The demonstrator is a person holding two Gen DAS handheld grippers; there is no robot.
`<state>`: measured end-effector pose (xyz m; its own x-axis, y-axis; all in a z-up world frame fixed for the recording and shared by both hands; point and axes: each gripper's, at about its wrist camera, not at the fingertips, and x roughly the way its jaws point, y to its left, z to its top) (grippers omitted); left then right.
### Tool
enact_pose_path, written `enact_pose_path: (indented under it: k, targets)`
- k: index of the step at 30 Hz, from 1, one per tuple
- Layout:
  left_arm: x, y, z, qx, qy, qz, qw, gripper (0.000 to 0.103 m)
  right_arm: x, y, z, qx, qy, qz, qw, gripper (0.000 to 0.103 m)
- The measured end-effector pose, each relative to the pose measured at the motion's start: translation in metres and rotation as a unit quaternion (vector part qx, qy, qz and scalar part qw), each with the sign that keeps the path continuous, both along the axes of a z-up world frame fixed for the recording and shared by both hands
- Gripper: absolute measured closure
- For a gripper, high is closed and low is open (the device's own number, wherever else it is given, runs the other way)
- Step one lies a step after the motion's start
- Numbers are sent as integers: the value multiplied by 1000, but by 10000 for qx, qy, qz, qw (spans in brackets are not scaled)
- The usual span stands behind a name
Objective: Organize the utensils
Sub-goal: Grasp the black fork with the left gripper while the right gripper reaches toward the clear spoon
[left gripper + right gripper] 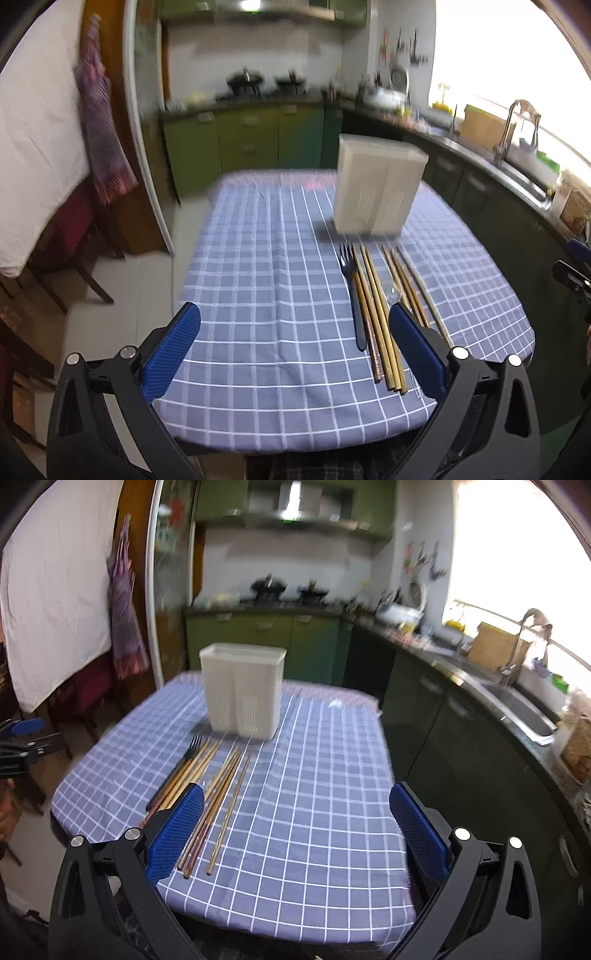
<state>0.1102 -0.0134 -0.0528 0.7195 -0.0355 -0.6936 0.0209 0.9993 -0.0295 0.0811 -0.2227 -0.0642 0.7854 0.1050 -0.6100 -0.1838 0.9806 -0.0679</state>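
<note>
A cream utensil holder (376, 188) (243, 690) stands upright toward the far side of the checked blue tablecloth (266, 280) (325, 794). In front of it lie a black fork (352, 295) (177, 771) and several wooden chopsticks (380, 314) (221, 797), laid lengthwise side by side. My left gripper (295, 354) hovers open over the near table edge, its right finger (415, 350) above the chopsticks. My right gripper (297, 830) is open too, its left finger (177, 830) over the chopstick handles. Neither holds anything.
Green kitchen cabinets (280, 638) and a stove lie beyond the table. A counter with a sink (524, 709) and faucet runs along the right. A chair (70, 254) and a white cloth stand at the left. The other gripper shows at each view's edge (572, 273) (26, 742).
</note>
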Motion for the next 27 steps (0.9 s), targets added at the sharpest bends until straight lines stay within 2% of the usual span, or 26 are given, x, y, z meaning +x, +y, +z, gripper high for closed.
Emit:
enact_pose_path:
  k: [2, 4, 7, 9, 10, 12, 13, 15, 16, 17, 19, 23, 25, 27]
  targets:
    - [23, -7, -11, -46, 358, -107, 9993, 6, 23, -3, -9, 88, 442, 81, 9990, 4]
    - [50, -18, -24, 73, 740, -189, 9971, 6, 51, -10, -23, 325, 986, 152, 9945, 4]
    - [85, -31, -44, 153, 1212, -239, 9922, 6, 80, -16, -39, 579, 1514, 63, 9868, 4]
    - [101, -37, -54, 141, 1468, -286, 9887, 11, 92, -16, -45, 648, 1595, 41, 9851, 5]
    - [109, -40, -60, 128, 1588, -292, 9868, 21, 99, -17, -48, 654, 1645, -14, 9842, 8]
    - [126, -44, -72, 71, 1891, -276, 9815, 34, 108, -14, -53, 651, 1747, 29, 9825, 16]
    - [132, -45, -78, 19, 2007, -280, 9792, 38, 111, -12, -54, 656, 1791, 55, 9816, 19]
    - [144, -46, -89, -85, 2210, -241, 9749, 46, 119, -7, -58, 632, 1885, 134, 9799, 27]
    - [148, -47, -92, -142, 2255, -246, 9738, 50, 124, -4, -60, 585, 1942, 149, 9791, 36]
    - [152, -48, -94, -156, 2274, -255, 9733, 50, 125, -2, -62, 544, 1980, 154, 9786, 45]
    - [160, -53, -97, -155, 2308, -252, 9725, 53, 133, 4, -67, 426, 2064, 172, 9774, 55]
    - [174, -63, -100, -148, 2344, -316, 9715, 57, 138, 12, -76, 308, 2147, 246, 9759, 60]
    - [183, -67, -102, -151, 2413, -325, 9698, 69, 137, 15, -78, 302, 2158, 265, 9756, 60]
    - [190, -67, -105, -171, 2499, -310, 9676, 77, 137, 15, -81, 341, 2197, 284, 9746, 60]
